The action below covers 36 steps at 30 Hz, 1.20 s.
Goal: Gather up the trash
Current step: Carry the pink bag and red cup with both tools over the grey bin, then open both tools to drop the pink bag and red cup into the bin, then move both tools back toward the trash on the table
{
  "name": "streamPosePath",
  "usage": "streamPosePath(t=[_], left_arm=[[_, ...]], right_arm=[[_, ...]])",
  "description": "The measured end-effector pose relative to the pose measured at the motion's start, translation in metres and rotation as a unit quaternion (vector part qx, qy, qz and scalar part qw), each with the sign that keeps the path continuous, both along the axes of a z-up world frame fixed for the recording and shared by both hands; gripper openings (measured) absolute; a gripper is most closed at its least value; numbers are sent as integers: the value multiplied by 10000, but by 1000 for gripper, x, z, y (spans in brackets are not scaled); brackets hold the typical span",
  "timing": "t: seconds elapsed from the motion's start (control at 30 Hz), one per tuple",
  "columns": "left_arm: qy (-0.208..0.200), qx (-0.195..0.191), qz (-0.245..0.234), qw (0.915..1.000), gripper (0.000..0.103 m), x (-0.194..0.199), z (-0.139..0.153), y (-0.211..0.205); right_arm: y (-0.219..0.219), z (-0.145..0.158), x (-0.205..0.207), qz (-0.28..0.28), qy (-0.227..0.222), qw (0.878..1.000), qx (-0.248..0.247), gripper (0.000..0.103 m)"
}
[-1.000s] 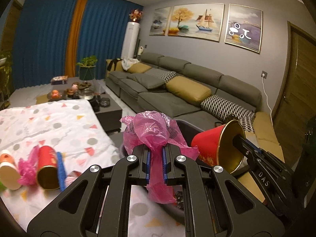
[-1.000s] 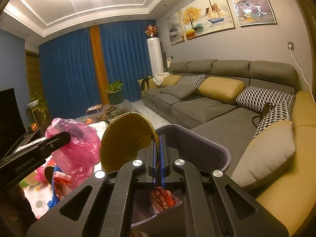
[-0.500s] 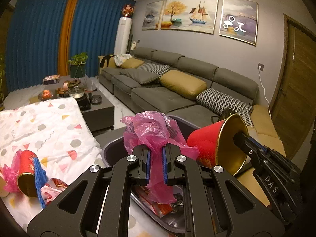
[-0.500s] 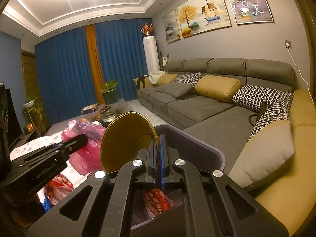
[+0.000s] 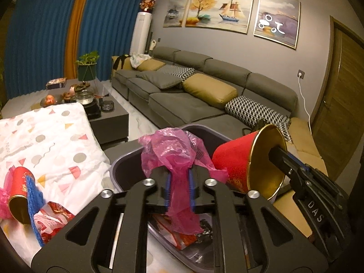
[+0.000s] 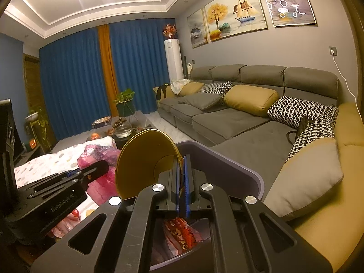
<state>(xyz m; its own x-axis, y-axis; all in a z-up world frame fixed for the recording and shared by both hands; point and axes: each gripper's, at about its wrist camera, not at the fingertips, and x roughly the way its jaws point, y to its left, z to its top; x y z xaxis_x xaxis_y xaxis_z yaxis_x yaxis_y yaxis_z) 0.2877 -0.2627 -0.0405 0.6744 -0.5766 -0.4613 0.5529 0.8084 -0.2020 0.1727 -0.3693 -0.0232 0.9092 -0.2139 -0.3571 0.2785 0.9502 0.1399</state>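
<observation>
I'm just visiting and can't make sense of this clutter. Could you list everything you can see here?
pink plastic bag: one, pink, between the left tongs' pads over the bin
paper cup: one, red outside, gold inside, rim pinched by the right tongs, over the bin
bin: one, dark grey, wrappers already inside
second cup: one, red and gold, lying on the patterned cloth
blue scrap: one, beside that cup
red-and-white wrapper: one, on the cloth
sofa: one, grey, with mustard and checked cushions
paintings: three, on the wall
left tongs: black, blue pads, jaws opening around the bag
right tongs: black, shut on the cup's rim
</observation>
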Motion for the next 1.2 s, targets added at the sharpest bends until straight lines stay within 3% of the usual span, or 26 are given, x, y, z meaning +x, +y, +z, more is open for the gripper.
streamPosePath(t=[0.07, 0.13, 0.2, 0.23, 0.27, 0.4, 0.67, 0.93, 1.2], left_arm=[[-21, 33, 111, 9999, 59, 1, -2, 3], [-53, -125, 291, 9995, 72, 0, -2, 13], [-51, -126, 519, 9986, 79, 1, -2, 22], [-58, -114, 622, 9980, 84, 0, -2, 27], [-61, -116, 716, 9973, 85, -1, -2, 32], [-123, -52, 1079, 9941, 91, -13, 2, 55], [-440, 104, 1771, 9832, 95, -53, 17, 114], [-513, 337, 2772, 9588, 96, -93, 18, 194], [-306, 656, 3606, 9299, 96, -132, -5, 280]], right_arm=[[0, 0, 3, -34, 42, 10000, 33, 6], [-1, 0, 4, -32, 70, 9999, 77, 8], [-1, -1, 4, -60, 79, 9999, 61, 18], [0, -1, 3, -62, 69, 9999, 72, 33], [0, 1, 3, -75, 40, 9999, 82, 43], [3, 5, -3, -106, -45, 9999, 9, 44], [28, 11, -29, 6, -206, 9997, -115, 72], [70, 12, -48, 373, -301, 9988, -130, 82], [129, 2, -55, 934, -181, 9955, 1, 86]])
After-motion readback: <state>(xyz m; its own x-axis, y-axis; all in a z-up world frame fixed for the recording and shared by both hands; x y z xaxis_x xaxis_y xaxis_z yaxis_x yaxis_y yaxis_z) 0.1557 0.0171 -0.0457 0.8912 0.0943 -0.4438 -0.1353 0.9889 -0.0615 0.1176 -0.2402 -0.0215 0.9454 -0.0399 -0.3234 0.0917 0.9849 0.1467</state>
